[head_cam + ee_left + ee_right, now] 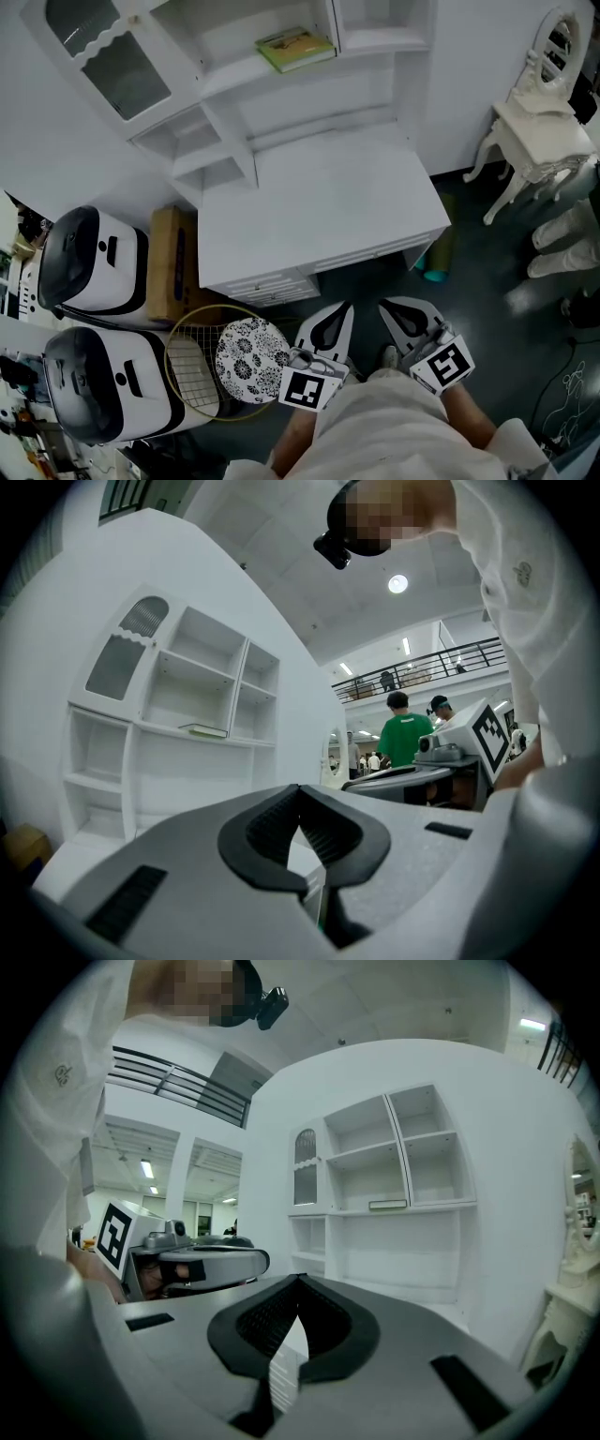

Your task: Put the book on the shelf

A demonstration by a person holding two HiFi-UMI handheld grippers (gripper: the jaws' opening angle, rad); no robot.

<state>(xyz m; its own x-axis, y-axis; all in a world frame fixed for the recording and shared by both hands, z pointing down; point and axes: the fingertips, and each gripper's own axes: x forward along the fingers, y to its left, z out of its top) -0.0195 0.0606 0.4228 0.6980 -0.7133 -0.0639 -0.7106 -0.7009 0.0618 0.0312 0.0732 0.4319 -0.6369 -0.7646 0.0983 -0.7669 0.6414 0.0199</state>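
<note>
Soft, even light fills the head view — the white desk reads bright with faint shadows, the floor at lower right dark. Both gripper views bow strongly toward black corners; a ceiling lamp glares at upper right of the left one, and the nearest foreground is soft.

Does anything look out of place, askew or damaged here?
Nothing is spilled or damaged. The book lies flat on the shelf, not upright. The left tool and the right tool are shut and empty, short of the desk. A racket lies among floor clutter beside it.
</note>
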